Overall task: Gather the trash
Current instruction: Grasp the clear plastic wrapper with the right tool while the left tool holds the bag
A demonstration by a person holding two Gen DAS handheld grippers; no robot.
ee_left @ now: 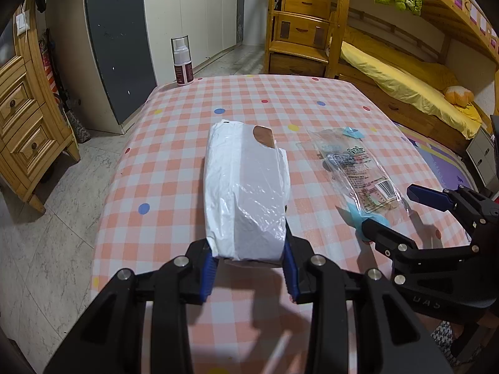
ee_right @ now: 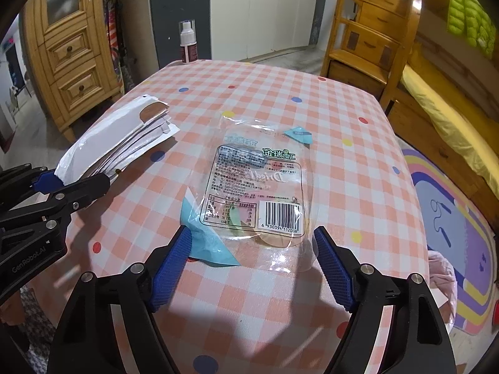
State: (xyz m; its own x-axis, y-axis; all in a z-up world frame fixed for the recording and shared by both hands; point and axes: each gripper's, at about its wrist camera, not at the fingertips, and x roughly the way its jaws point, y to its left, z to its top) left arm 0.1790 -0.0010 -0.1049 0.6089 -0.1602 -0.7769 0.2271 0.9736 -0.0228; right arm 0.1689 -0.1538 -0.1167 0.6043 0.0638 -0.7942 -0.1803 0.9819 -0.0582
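Observation:
A white plastic package with a brown patch at its far end lies on the checked table. My left gripper is shut on its near end; it also shows in the right wrist view, holding the white package. A clear snack wrapper with a barcode and blue corners lies flat before my right gripper, whose jaws stand wide open on either side of the wrapper's near edge, just above the cloth. In the left wrist view the wrapper lies right of the package, with my right gripper at its near end.
A white spray bottle stands at the table's far left corner. A wooden dresser is left of the table, a wooden bunk bed with yellow bedding to the right, a colourful mat on the floor.

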